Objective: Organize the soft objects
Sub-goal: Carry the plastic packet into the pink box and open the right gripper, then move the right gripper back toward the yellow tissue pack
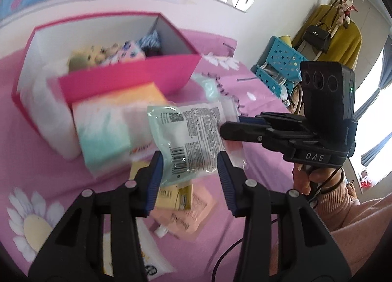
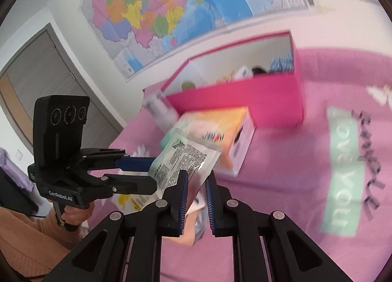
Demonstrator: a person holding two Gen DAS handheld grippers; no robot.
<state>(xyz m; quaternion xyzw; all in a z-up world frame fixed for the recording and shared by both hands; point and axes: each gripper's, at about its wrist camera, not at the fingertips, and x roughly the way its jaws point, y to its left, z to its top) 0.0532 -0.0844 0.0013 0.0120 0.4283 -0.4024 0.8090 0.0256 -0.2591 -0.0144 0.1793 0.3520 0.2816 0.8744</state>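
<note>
Right hand-held gripper (image 2: 196, 198) was clamped nearly shut on one end of the printed plastic packet (image 1: 191, 139), lifted above the pink bedspread (image 2: 281, 184). Left hand-held gripper (image 1: 188, 174) stood partly open, fingers either side of the packet's other end; contact unclear. Pink box (image 1: 132, 78) lay just behind.

- The pale green packet (image 1: 188, 134) with printed text and a barcode hangs in the air between my two tools, its printed side turned to my left camera, at about 12 o'clock from my left fingers.
- The pink box (image 1: 129, 81) stands open at 11 o'clock on the bed, with several soft packs inside.
- The big tissue pack (image 1: 110, 120), orange above and mint below, lies just in front of the box.
- A yellow packet (image 1: 171, 196) and a peach packet (image 1: 191, 218) lie flat under the lifted one.
</note>
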